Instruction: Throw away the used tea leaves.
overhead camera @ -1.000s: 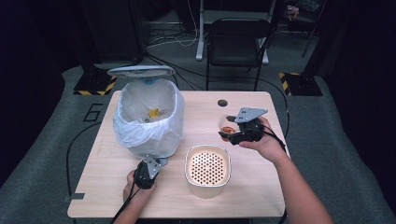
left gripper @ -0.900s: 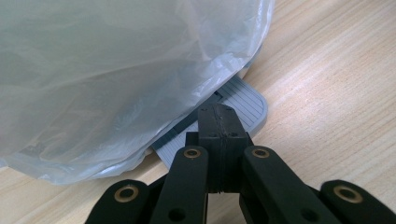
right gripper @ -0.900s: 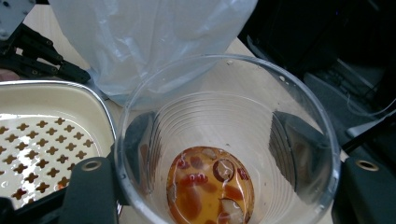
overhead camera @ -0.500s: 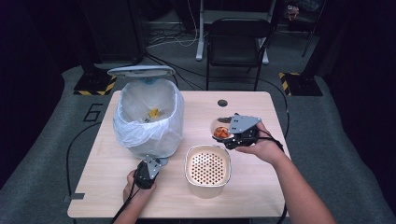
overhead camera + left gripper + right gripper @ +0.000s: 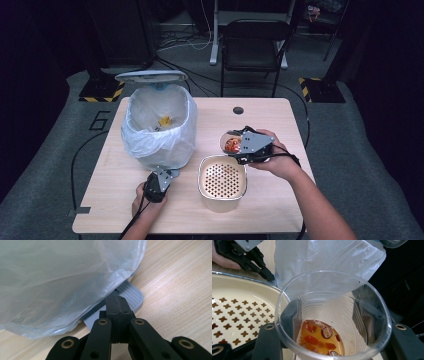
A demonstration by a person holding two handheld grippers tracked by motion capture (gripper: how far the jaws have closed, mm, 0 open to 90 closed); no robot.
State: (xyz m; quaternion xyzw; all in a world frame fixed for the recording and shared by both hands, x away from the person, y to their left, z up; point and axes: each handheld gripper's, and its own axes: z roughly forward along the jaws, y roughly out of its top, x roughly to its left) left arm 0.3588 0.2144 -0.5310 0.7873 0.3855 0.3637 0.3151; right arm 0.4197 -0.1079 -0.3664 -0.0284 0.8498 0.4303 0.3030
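Right tongs (image 5: 239, 145) are clamped around a clear plastic cup (image 5: 332, 320), one jaw on each side of the wall, and the cup sits upright just past the far right edge of the perforated strainer bowl (image 5: 222, 176). There's amber liquid with red berries and a few pale bits (image 5: 320, 338) in the bottom of it. Left tongs (image 5: 117, 315) are closed with nothing between them, tips pressing down on the ribbed grey pedal (image 5: 130, 293) at the near foot of the trash bin (image 5: 160, 125), whose lid (image 5: 151, 76) stands open and whose white liner bag (image 5: 62, 277) drapes over the side.

My guess is the cup is about to be tipped over the strainer so the liquid drains and the solids stay on the holes. If so, get the rim over the middle of the strainer first, then tilt slowly toward the near side. That thin cup will flex under the squeeze, so don't clamp harder mid-pour. A fast tip could shoot berries past the rim onto the wooden surface (image 5: 280, 120). Hold the pedal down so the bin is ready for the leftovers.
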